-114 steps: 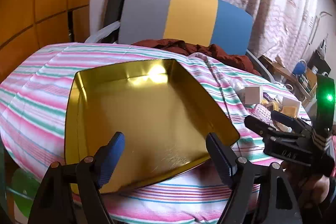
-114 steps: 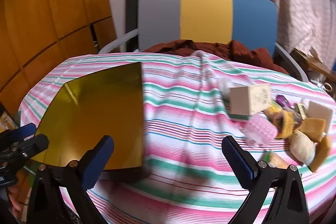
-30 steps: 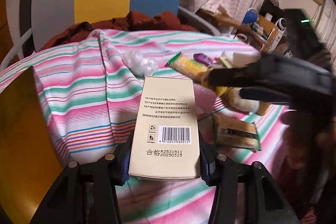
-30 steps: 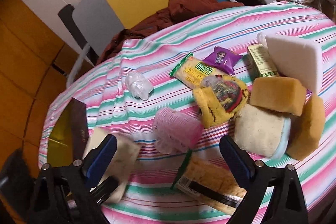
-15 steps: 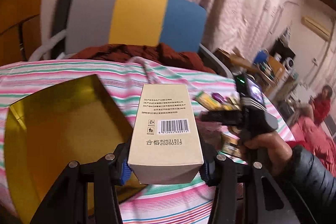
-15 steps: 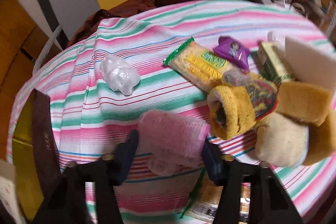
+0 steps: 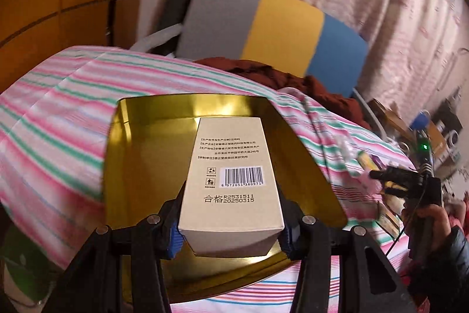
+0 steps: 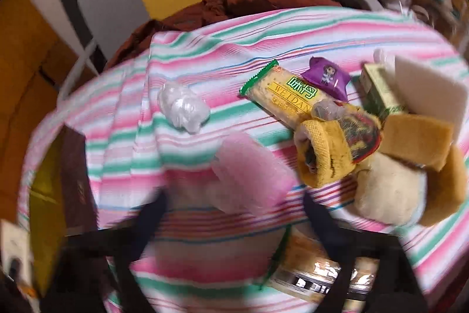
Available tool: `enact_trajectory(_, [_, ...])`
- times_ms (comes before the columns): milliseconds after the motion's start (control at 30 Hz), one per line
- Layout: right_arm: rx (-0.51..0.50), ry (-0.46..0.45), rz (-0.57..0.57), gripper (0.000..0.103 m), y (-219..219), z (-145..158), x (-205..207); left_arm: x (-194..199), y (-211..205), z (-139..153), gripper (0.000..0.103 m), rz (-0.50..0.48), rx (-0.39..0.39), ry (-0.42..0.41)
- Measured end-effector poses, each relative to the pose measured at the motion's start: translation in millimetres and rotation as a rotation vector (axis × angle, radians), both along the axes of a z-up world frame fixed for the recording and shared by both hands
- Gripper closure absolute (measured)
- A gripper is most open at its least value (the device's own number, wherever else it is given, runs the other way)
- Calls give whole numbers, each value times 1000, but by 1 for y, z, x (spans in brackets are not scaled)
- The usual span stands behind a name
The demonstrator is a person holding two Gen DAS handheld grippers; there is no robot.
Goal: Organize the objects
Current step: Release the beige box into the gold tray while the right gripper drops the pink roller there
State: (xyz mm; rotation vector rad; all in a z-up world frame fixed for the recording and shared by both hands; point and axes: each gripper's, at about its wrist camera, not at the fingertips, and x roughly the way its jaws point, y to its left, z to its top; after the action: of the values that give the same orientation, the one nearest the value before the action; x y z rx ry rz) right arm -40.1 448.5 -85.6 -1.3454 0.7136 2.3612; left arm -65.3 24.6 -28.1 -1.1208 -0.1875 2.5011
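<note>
Beige card box [image 7: 231, 184], printed with a barcode, is clamped between the blue-padded fingers [image 7: 173, 236] of the left gripper [image 7: 230, 235] and now hangs over the open gold tin [image 7: 140, 166], which sits on the striped table [image 7: 52, 119]. A second ago this box was still out over the clutter; half a second ago it was only nearing the tin's edge. That likely means the first item is about to be set down inside. In the right view, motion blur smears the right gripper [image 8: 234, 213]; its fingers sit either side of a pink block [image 8: 249, 169], which they closed on half a second ago, but whether they grip it now cannot be told. Beyond lie a biscuit pack [image 8: 281, 93], a yellow sock [image 8: 322, 154] and sponges [image 8: 416, 137], still unsorted.
</note>
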Motion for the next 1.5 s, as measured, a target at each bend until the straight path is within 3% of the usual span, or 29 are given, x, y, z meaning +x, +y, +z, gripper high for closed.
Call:
enact_trajectory(200, [-5, -49, -104, 3, 7, -12, -27, -5, -17, -6, 52, 45, 3, 3])
enact_trajectory(233, [3, -65, -106, 8, 7, -14, -31, -5, -19, -7, 52, 55, -2, 4])
enact_trajectory(267, [31, -86, -103, 29, 6, -16, -35, -5, -22, -9, 52, 67, -10, 6])
enact_trajectory(300, [60, -103, -95, 35, 3, -18, -38, -6, -24, -12, 52, 77, -21, 2])
enact_trajectory(433, [125, -104, -23, 37, -9, -16, -34, -8, -32, -23, 52, 100, -49, -20])
enact_trajectory(533, [111, -31, 8, 39, -15, 0, -23, -9, -37, -28, 52, 123, -62, -38])
enact_trajectory(700, [122, 125, 148, 39, -55, 50, -17, -3, -49, -34, 50, 185, -88, -64])
enact_trajectory(833, [85, 221, 383, 39, -126, 78, -30, 4, -54, -33, 46, 202, -76, -74])
enact_trajectory(900, [60, 232, 479, 39, -158, 80, -35, 7, -52, -28, 38, 202, -82, -55])
enact_trajectory(1067, [-45, 189, 672, 35, -235, 61, -45, 15, -59, -12, 38, 209, -54, -6])
enact_trajectory(1167, [-162, 199, 713, 18, -256, 54, -46, 20, -71, -1, 38, 253, -59, 39])
enact_trajectory(1200, [-178, 209, 728, 18, -261, 56, -44, 21, -75, 2, 38, 268, -58, 46])
enact_trajectory(1400, [-102, 199, 704, 16, -259, 57, -27, 20, -87, 9, 38, 331, -88, 62])
enact_trajectory(1500, [-17, 205, 680, 12, -255, 58, -15, 16, -81, 7, 39, 328, -107, 53])
